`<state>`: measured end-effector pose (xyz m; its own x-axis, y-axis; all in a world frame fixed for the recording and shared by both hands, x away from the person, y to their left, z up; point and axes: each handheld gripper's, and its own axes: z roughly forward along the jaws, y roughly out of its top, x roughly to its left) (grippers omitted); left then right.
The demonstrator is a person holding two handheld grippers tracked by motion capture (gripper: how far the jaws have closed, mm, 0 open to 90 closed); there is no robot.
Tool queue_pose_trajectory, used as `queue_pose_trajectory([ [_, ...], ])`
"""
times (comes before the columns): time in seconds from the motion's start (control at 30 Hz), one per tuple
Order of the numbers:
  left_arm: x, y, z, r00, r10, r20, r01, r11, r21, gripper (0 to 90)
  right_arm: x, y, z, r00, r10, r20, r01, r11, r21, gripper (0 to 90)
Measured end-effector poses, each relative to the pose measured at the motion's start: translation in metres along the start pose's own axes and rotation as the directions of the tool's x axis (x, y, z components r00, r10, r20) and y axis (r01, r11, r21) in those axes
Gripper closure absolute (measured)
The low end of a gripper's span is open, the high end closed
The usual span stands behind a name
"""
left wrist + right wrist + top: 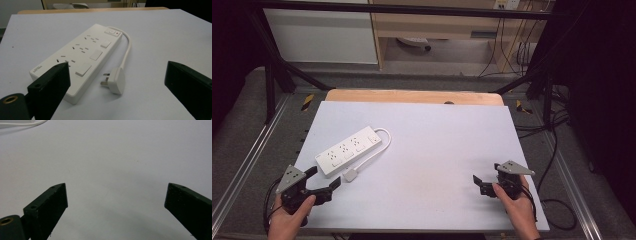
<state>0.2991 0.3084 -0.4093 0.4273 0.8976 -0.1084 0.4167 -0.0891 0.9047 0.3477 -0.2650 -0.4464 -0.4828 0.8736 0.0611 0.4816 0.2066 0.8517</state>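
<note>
While both spread wide, left tool (325, 181) near power strip (348, 150), right tool (486, 174) empty.

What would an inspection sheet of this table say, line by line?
Surface: white table, flat and bare at centre.
Job's things: white power strip lying flat, left of centre; its plug loose on the table, pins bare.
Clutter: nothing seen.
Grippers: left gripper open, near the strip; right gripper open, over bare table.
Cables: the strip's cord curves round its switch end; black cables on the floor, right.
Surroundings: metal frame, wooden furniture behind.
</note>
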Motion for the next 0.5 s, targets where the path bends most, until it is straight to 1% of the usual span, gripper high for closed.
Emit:
queue_pose_trajectory([
  [0.1,-0.0004,0.0005,0.0005,1.0,0.002,0.001,-0.002,1.0,0.001,6.4,0.0017,0.0006,-0.0001,0.9999,-0.014,-0.003,0.014,1.0,0.0,5.3],
  [0.13,-0.0008,0.0006,0.0009,1.0,0.004,0.001,-0.004,1.0,-0.004,6.4,0.003,0.0012,-0.0012,0.9997,-0.024,0.006,0.024,1.0,-0.002,5.8],
  [0.33,-0.0007,0.0005,0.0007,1.0,0.0,-0.004,0.0,0.9999,-0.015,6.4,0.0035,0.0017,-0.0033,0.9995,-0.022,0.022,0.022,1.0,-0.012,6.4],
  [0.37,-0.0011,0.0008,0.0008,1.0,-0.001,-0.004,0.001,0.9998,-0.018,6.4,0.0043,0.0015,-0.0037,0.9991,-0.031,0.03,0.031,0.999,-0.012,6.3],
  [0.5,-0.0041,0.0032,0.001,0.9999,-0.01,0.012,0.011,0.9994,-0.034,6.3,0.0061,0.0015,-0.0043,0.9992,-0.03,0.025,0.031,0.999,-0.014,5.7],
])
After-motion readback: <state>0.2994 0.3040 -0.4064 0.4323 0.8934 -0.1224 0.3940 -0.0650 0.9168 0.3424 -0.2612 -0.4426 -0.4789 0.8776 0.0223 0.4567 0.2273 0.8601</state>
